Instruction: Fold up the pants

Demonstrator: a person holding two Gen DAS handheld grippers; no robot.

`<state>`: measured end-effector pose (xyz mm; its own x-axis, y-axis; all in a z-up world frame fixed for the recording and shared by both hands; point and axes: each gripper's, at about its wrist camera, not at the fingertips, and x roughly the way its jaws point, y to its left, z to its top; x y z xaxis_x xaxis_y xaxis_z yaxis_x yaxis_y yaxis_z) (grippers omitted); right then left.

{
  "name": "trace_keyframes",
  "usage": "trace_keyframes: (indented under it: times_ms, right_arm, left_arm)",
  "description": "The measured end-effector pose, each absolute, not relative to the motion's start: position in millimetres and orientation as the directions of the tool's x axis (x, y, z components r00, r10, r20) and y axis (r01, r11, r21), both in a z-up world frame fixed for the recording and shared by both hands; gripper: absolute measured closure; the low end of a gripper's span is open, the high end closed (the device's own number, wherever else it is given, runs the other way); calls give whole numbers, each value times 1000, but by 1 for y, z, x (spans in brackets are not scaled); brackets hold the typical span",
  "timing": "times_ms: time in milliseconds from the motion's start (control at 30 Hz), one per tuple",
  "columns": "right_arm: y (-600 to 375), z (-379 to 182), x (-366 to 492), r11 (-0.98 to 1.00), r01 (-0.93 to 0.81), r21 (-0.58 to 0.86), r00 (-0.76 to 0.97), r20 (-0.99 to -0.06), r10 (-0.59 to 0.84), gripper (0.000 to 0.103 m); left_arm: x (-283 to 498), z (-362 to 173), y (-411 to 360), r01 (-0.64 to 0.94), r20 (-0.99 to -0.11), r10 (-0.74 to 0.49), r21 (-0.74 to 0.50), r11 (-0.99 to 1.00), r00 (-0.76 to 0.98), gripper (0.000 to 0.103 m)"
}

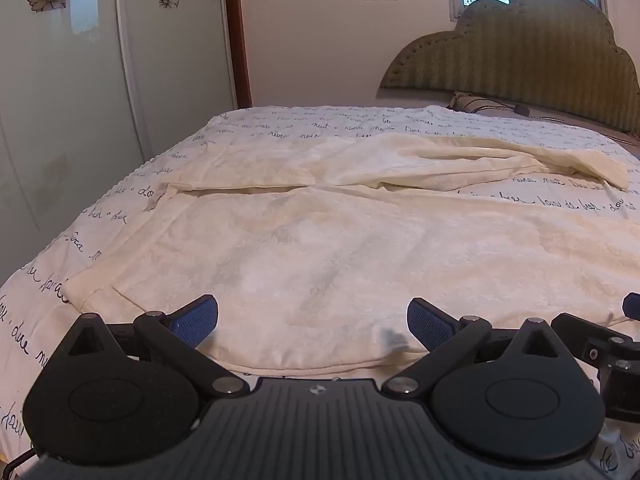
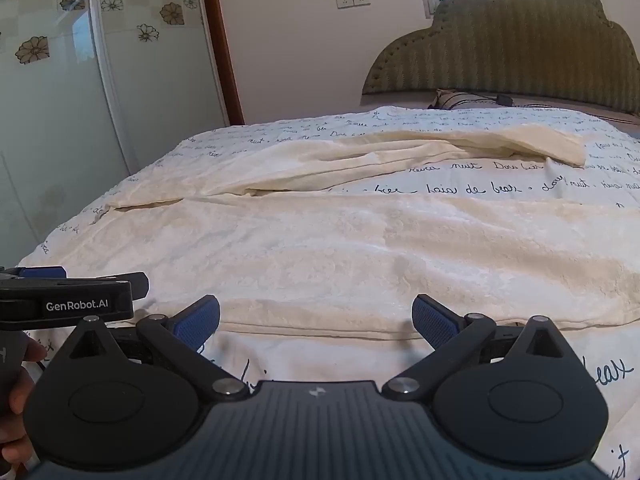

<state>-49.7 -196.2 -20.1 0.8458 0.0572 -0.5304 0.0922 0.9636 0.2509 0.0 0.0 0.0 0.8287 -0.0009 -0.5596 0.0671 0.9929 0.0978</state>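
Cream textured pants (image 1: 320, 248) lie spread flat on the bed, waistband to the left, one leg near me and the other leg (image 1: 500, 160) angled away toward the headboard. They also show in the right wrist view (image 2: 380, 248). My left gripper (image 1: 313, 326) is open, its blue pads over the near edge of the pants. My right gripper (image 2: 316, 322) is open at the near hem, holding nothing. The left gripper's side shows at the left of the right wrist view (image 2: 72, 300).
The bed has a white cover with black script (image 2: 472, 190). A green padded headboard (image 1: 520, 48) and a pillow (image 1: 476, 104) stand at the far right. A glass sliding door (image 1: 80, 100) with flower decals runs along the bed's left side.
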Motion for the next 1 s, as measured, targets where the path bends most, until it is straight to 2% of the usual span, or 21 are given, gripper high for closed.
trace_keyframes:
  times_ms: [1000]
  right_arm:
    - [-193,-18,-52,964,92,250,848,-528,55,0]
  left_arm:
    - [0,0,-1,66,-561,-2,95,993,828,0]
